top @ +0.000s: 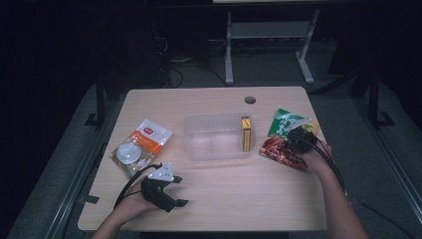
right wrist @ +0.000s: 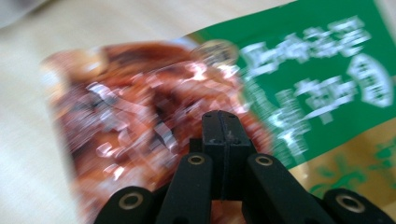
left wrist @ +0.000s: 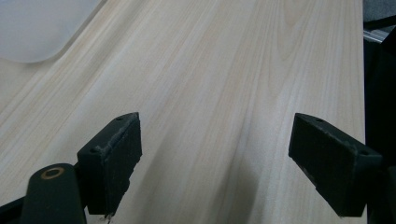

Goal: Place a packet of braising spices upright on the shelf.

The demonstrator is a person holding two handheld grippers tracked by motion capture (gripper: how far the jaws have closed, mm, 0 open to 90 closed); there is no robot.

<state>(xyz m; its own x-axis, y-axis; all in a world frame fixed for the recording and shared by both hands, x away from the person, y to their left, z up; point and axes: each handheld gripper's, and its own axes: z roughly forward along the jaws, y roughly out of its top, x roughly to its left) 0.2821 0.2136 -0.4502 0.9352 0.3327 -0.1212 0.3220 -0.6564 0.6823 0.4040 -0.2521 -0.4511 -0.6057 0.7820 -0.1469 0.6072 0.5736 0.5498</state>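
So the right tongs are over at the right edge of the table, jaws pressed flat together. In the right gripper view the closed jaws sit right over a green and red snack packet, with the glossy food picture under the tips. Can't tell if any of the foil is actually pinched between them, the shot is pretty blurry. From the high view the packet lies just right of the clear plastic bin, which has a small yellow box standing against its right inside wall.

The left tongs rest near the front left of the table, jaws wide apart with only bare wood between them. An orange and white pouch lies a bit beyond them, well left of the bin.
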